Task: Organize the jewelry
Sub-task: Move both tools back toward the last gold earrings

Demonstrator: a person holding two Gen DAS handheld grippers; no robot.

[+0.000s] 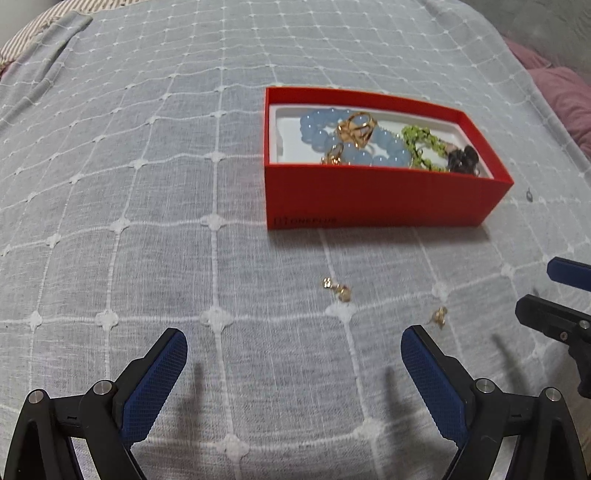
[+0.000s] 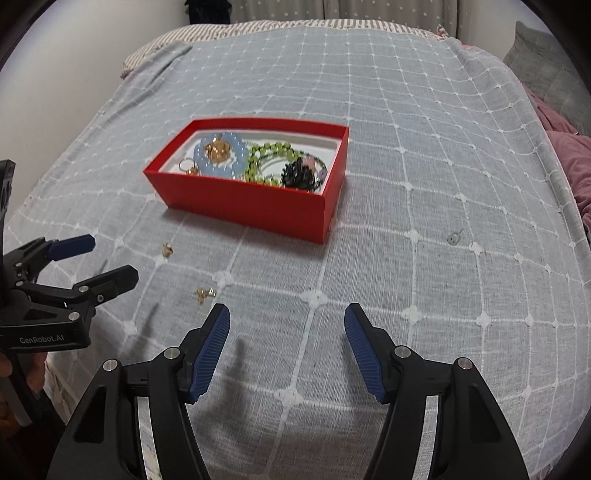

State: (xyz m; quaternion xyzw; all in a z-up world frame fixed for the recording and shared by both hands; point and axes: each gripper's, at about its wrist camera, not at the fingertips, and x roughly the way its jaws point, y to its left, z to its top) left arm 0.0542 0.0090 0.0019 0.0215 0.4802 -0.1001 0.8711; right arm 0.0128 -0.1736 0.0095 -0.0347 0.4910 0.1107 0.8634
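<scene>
A red box (image 1: pixel 369 199) (image 2: pixel 251 201) sits on the bed and holds a blue bead bracelet (image 1: pixel 354 142) (image 2: pixel 221 157), gold pieces (image 1: pixel 356 127), a green bead bracelet (image 1: pixel 421 146) (image 2: pixel 264 162) and a dark piece (image 1: pixel 461 157) (image 2: pixel 299 173). Two small gold earrings lie on the cover in front of the box: one (image 1: pixel 337 289) (image 2: pixel 167 250) and another (image 1: pixel 439 315) (image 2: pixel 205 293). My left gripper (image 1: pixel 293 350) (image 2: pixel 107 258) is open and empty, just short of them. My right gripper (image 2: pixel 286 325) (image 1: pixel 539 291) is open and empty, beside the nearer earring.
The bed is covered by a grey cloth with a white grid (image 2: pixel 406 184). A small metal pin (image 2: pixel 453 237) (image 1: pixel 529 194) lies right of the box. Pink bedding (image 2: pixel 569 155) is bunched at the right edge; a striped pillow (image 2: pixel 258 27) lies at the far end.
</scene>
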